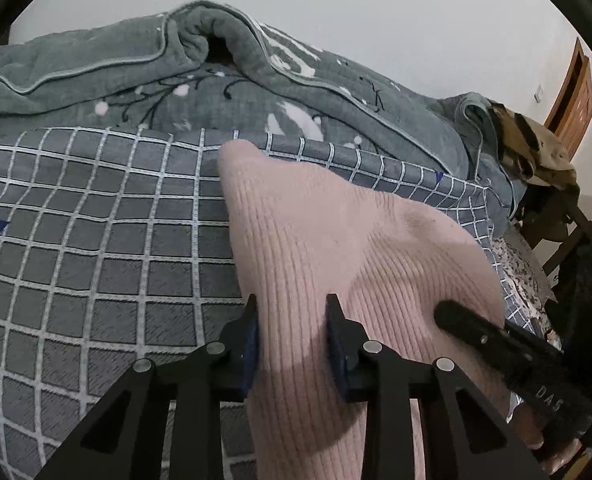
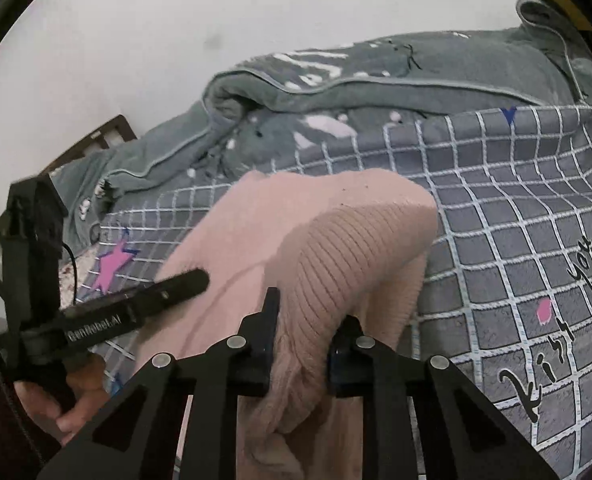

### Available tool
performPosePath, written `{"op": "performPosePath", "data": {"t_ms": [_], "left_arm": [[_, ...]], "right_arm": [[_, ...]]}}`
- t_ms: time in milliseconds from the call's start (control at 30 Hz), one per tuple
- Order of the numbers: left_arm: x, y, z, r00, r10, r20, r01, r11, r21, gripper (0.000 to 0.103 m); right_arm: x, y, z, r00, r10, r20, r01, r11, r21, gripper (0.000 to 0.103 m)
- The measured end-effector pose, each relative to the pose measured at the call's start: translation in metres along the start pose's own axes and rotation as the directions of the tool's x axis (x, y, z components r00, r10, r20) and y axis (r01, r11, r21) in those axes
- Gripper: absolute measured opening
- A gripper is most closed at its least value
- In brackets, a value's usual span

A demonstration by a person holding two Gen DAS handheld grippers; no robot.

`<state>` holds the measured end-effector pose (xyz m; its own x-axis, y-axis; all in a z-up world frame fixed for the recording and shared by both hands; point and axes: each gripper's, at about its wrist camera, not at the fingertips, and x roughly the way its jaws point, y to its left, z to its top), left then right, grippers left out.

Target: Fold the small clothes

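Knitwear (image 1: 307,240), pink and ribbed, is lifted at its near edge above the checked sheet (image 1: 96,240). Each gripper, left (image 1: 292,308) and right (image 2: 311,312), is nearly closed and pinches a bunch. Both edges should be kept level and taut, then carried to the far side together.

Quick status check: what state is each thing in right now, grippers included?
Left gripper: shut on the pink knit garment.
Right gripper: shut on the same garment.
Pink knit garment: near edge lifted off the checked sheet, bunched.
Checked sheet: spread flat.
Grey-green blanket: rumpled, pushed back.
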<state>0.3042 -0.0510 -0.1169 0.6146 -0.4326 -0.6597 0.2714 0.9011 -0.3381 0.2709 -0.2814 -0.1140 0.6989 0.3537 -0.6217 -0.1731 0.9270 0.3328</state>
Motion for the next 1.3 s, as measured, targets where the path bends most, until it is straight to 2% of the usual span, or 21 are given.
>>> {"op": "performPosePath", "data": {"t_ms": [267, 567, 667, 800, 900, 967, 1000, 1033, 1133, 1200, 1300], "left_arm": [[-0.039, 0.031, -0.009, 0.999, 0.027, 0.034, -0.025, 0.998, -0.051, 0.029], [-0.077, 0.085, -0.019, 0.995, 0.089, 0.044, -0.083, 0.990, -0.116, 0.029], [-0.080, 0.098, -0.020, 0.995, 0.094, 0.037, -0.088, 0.987, -0.138, 0.029], [-0.071, 0.105, -0.021, 0.997, 0.076, 0.008, -0.073, 0.983, -0.170, 0.033], [-0.070, 0.104, -0.022, 0.998, 0.068, 0.015, -0.064, 0.983, -0.169, 0.038], [-0.075, 0.102, -0.022, 0.998, 0.063, 0.030, -0.057, 0.986, -0.158, 0.038], [-0.077, 0.102, -0.022, 0.997, 0.066, 0.037, -0.060, 0.987, -0.150, 0.038], [-0.081, 0.101, -0.022, 0.996, 0.073, 0.047, -0.066, 0.989, -0.135, 0.038], [-0.088, 0.102, -0.021, 0.995, 0.082, 0.062, -0.074, 0.990, -0.120, 0.039], [-0.090, 0.105, -0.023, 0.994, 0.088, 0.061, -0.080, 0.989, -0.124, 0.043], [-0.090, 0.112, -0.027, 0.994, 0.096, 0.050, -0.088, 0.987, -0.136, 0.046]], "right_arm": [[-0.006, 0.040, 0.003, 0.998, 0.063, 0.011, -0.062, 0.998, -0.025, 0.020], [0.014, 0.094, -0.011, 0.989, 0.149, -0.017, -0.150, 0.987, -0.059, 0.020], [0.022, 0.106, -0.013, 0.986, 0.164, -0.031, -0.166, 0.984, -0.072, 0.020], [0.033, 0.104, -0.014, 0.989, 0.140, -0.054, -0.144, 0.986, -0.085, 0.022], [0.050, 0.090, -0.015, 0.989, 0.103, -0.106, -0.110, 0.992, -0.064, 0.027], [0.057, 0.082, -0.018, 0.990, 0.072, -0.125, -0.081, 0.994, -0.073, 0.036], [0.057, 0.079, -0.019, 0.990, 0.058, -0.128, -0.069, 0.995, -0.077, 0.045], [0.057, 0.076, -0.021, 0.991, 0.050, -0.126, -0.060, 0.995, -0.080, 0.049], [0.058, 0.068, -0.022, 0.990, 0.058, -0.127, -0.066, 0.996, -0.059, 0.056], [0.065, 0.065, -0.023, 0.987, 0.069, -0.145, -0.076, 0.996, -0.041, 0.061], [0.084, 0.061, -0.027, 0.973, 0.118, -0.196, -0.117, 0.993, 0.014, 0.065]]}}
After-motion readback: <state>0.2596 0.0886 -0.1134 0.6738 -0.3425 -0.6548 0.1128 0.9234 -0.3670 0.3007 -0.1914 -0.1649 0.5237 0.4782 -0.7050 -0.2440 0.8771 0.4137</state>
